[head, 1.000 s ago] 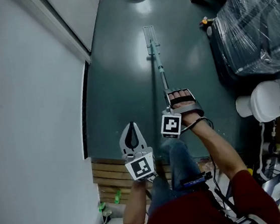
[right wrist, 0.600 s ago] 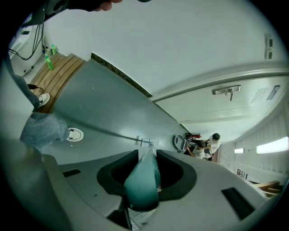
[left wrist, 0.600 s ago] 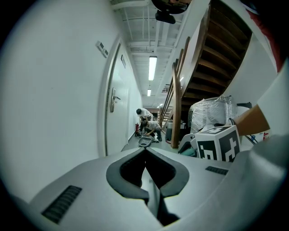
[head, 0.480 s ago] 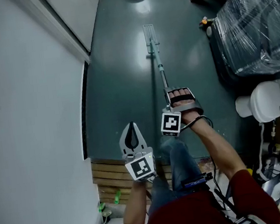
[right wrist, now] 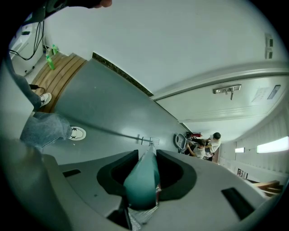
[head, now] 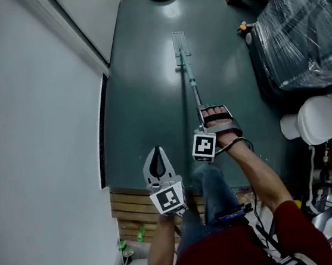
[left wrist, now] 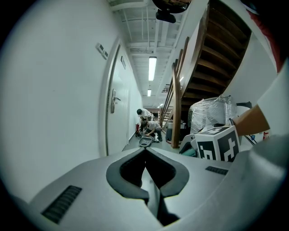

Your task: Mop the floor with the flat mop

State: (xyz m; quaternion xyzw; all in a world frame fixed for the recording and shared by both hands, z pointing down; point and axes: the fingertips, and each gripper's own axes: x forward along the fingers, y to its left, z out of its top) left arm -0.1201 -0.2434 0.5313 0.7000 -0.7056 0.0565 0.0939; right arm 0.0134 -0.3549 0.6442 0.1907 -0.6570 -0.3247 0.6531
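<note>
I am holding the mop point(head: 190, 78) in my right gripper point(head: 214, 114). Its jaws are squeezing the green grip point(right wrist: 142, 180) at the near end of the pole, one jaw on each side. My left gripper point(head: 156, 155) is hanging lower and to the left, near my leg. Its jaws are pressed together at the tips and are holding nothing.

The mop is lying out in front of the right jaws, going straight away from me. Its long line is running from the grip, down the thin pole, to the mop head point(head: 179, 41) far off on the floor point(head: 144, 101). The head is sitting flat on the floor and pointing up the hall, with the wall point(head: 32, 115) well off to its left. The pole is leaning, high at my gripper and low at the head.

So the right gripper is doing the job. The left one is near the pole's end but not touching it. I think the next move is pushing or pulling along that same long line, pressing down a bit so the head is not lifting.
</note>
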